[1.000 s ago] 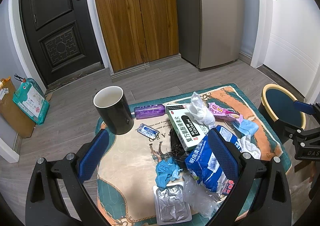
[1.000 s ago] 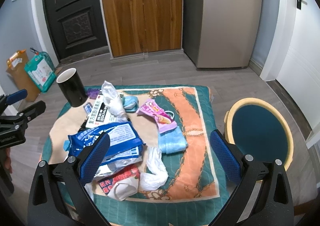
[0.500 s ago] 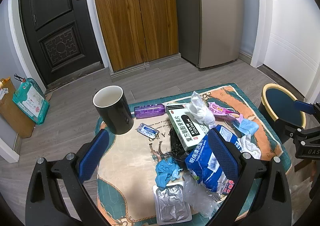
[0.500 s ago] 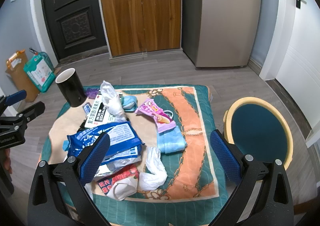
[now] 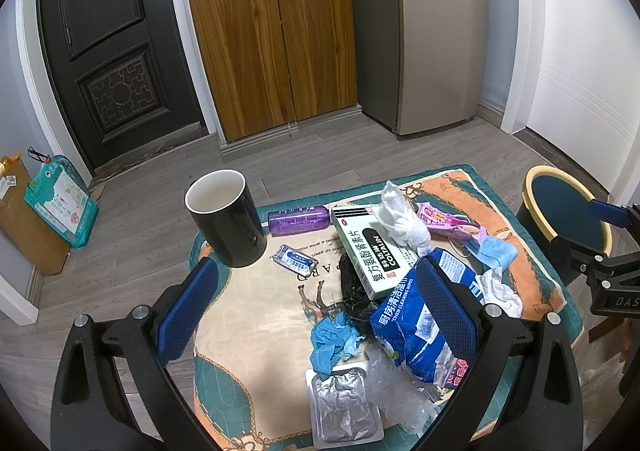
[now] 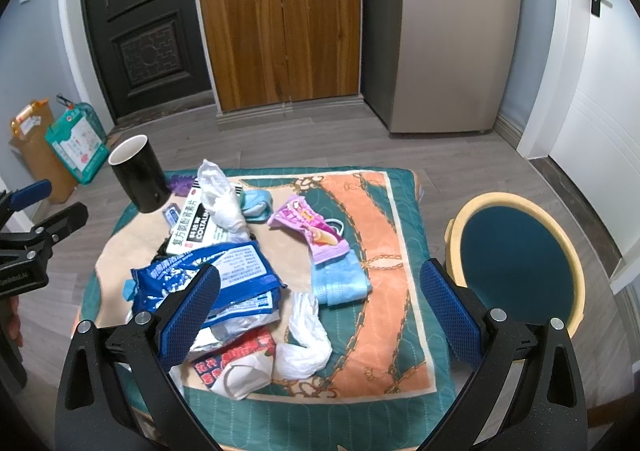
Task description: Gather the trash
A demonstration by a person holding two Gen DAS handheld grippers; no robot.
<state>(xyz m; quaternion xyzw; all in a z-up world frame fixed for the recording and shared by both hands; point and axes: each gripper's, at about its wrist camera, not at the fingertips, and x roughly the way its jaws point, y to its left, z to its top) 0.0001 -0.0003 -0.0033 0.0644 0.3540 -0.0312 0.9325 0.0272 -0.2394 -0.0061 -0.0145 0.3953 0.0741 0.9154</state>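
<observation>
Trash lay heaped on the cloth-covered surface [image 6: 400,211], right of the black mug [image 5: 226,217]. Blue wipes pack [image 6: 208,271] sat nearest, its long axis crosswise, just ahead of the right gripper [image 6: 320,307]. Left gripper [image 5: 316,315] hovered nearer the mug. Both jaws spread wide, empty.

On the cloth I count one black mug [image 5: 226,217], one purple bottle [image 5: 299,220], one green medicine box [image 5: 370,256], one blue wipes pack [image 6: 208,271], one pink wrapper [image 6: 310,227] and one foil blister tray [image 5: 344,407].
</observation>
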